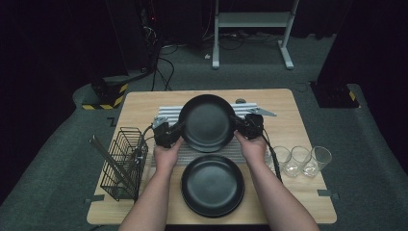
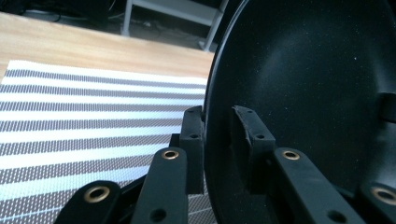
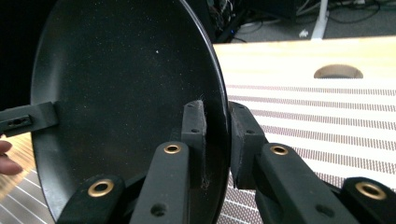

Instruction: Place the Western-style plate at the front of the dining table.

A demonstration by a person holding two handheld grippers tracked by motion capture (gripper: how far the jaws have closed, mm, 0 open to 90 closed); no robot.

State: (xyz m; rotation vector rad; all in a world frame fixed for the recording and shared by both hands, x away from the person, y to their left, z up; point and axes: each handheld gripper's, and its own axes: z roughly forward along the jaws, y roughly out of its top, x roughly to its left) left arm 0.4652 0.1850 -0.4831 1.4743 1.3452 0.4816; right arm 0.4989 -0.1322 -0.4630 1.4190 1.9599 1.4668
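High view: a person holds a black plate (image 1: 207,122) at the centre of the frame, above a striped mat (image 1: 168,113) on the wooden table (image 1: 288,130). The left claw (image 1: 177,130) grips the plate's left rim and the right claw (image 1: 236,122) grips its right rim; each claw is closed on the rim, with one jaw on either face. A hand (image 1: 166,155) carries the left claw, and the forearms enter from the bottom edge. Below the held plate, at lower centre, a stack of black plates (image 1: 212,185) rests on the table. A wire rack (image 1: 122,163) stands at lower left, and three glasses (image 1: 300,160) stand in a row at centre right.

Left gripper view: the plate (image 2: 317,84) occupies the right half of the frame, tilted on edge, its rim clamped between the jaws of the left claw (image 2: 217,135); the mat (image 2: 84,121) lies at left.

Right gripper view: the plate (image 3: 121,93) occupies the left half, its rim pinched by the right claw (image 3: 217,130); a jaw of the left claw (image 3: 28,119) shows at the plate's far edge, centre left. The mat (image 3: 336,126) lies at right.
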